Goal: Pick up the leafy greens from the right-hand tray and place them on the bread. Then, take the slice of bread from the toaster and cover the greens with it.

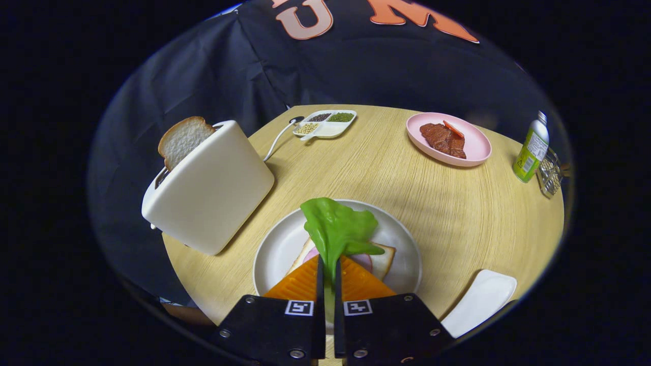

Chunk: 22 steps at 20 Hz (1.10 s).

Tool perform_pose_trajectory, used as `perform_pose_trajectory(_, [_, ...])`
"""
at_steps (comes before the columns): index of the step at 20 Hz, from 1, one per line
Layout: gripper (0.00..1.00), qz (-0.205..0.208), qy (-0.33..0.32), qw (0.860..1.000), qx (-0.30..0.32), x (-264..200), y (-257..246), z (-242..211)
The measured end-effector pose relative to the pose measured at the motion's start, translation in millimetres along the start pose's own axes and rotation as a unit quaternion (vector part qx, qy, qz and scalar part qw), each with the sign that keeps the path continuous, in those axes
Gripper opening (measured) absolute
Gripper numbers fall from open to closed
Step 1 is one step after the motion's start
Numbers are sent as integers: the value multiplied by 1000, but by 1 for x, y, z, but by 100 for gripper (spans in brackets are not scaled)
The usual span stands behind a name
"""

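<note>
My gripper [329, 264] is shut on a green lettuce leaf [338, 229], which hangs from the fingertips over the white plate [274, 249]. Under the leaf on that plate lies a slice of bread [382, 259] with a pink slice of ham [362, 260] on top. To the left stands a white toaster [213, 185], tilted in view, with a slice of bread [183, 140] sticking up out of its slot. An empty white tray [480, 300] lies to the right of the fingers.
The round wooden table [442, 203] also carries a pink plate [475, 152] with meat [444, 139] at the back, a divided dish of beans [325, 124], a green bottle [531, 150] and a glass [550, 175] at the right edge. The toaster's cord [279, 137] runs behind.
</note>
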<state>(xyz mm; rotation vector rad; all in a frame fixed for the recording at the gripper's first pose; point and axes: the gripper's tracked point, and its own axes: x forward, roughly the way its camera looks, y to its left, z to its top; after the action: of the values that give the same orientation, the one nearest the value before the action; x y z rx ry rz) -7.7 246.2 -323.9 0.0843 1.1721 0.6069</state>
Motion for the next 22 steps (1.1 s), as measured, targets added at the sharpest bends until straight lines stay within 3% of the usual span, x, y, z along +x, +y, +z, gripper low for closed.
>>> perform_pose_trajectory(7, [21, 12, 5, 1000, 0, 0, 9, -2])
perform_pose_trajectory(14, [50, -25, -26, 999, -24, -12, 5, 13])
perform_pose_trajectory(18, [57, -46, -43, 998, -32, -19, 1, 23])
perform_pose_trajectory(22, [58, -53, -44, 997, -27, -24, -2, 27])
